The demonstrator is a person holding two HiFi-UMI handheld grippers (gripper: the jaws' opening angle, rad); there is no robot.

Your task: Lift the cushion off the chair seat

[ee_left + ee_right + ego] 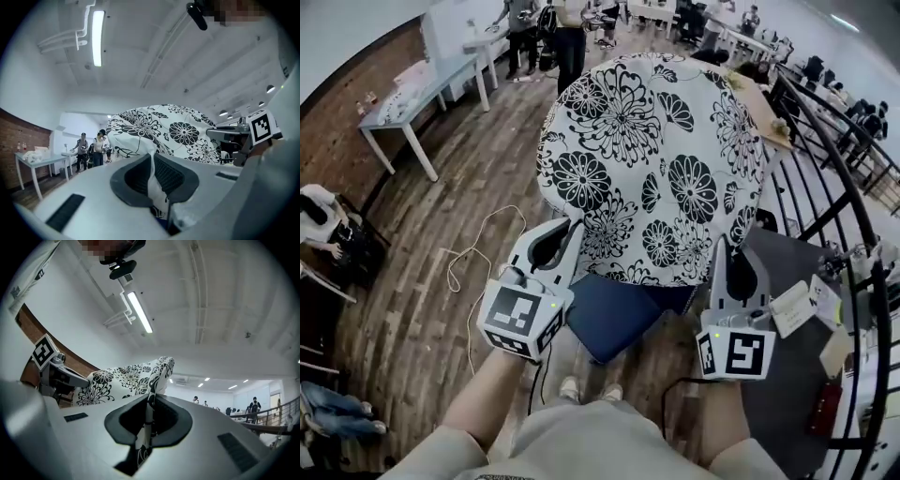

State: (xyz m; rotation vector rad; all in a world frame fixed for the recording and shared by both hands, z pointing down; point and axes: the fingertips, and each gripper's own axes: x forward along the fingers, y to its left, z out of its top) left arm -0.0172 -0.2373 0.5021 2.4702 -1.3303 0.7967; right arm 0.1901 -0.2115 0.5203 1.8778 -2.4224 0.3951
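Note:
A round white cushion (661,159) with black flower print hangs in the air, held up in front of me. My left gripper (577,228) is shut on its lower left edge and my right gripper (724,246) is shut on its lower right edge. The left gripper view has cushion (164,129) fabric pinched between the jaws, my left gripper (152,161) closed on it. From the right gripper view, a fold of the cushion (129,378) runs down between the jaws of my right gripper (149,404). Below the cushion shows the blue chair seat (614,314).
A black curved railing (844,178) runs along the right. A white cable (473,258) lies on the wooden floor at left. A white table (417,89) stands far left, and several people stand at the back. My shoes (586,389) are near the seat.

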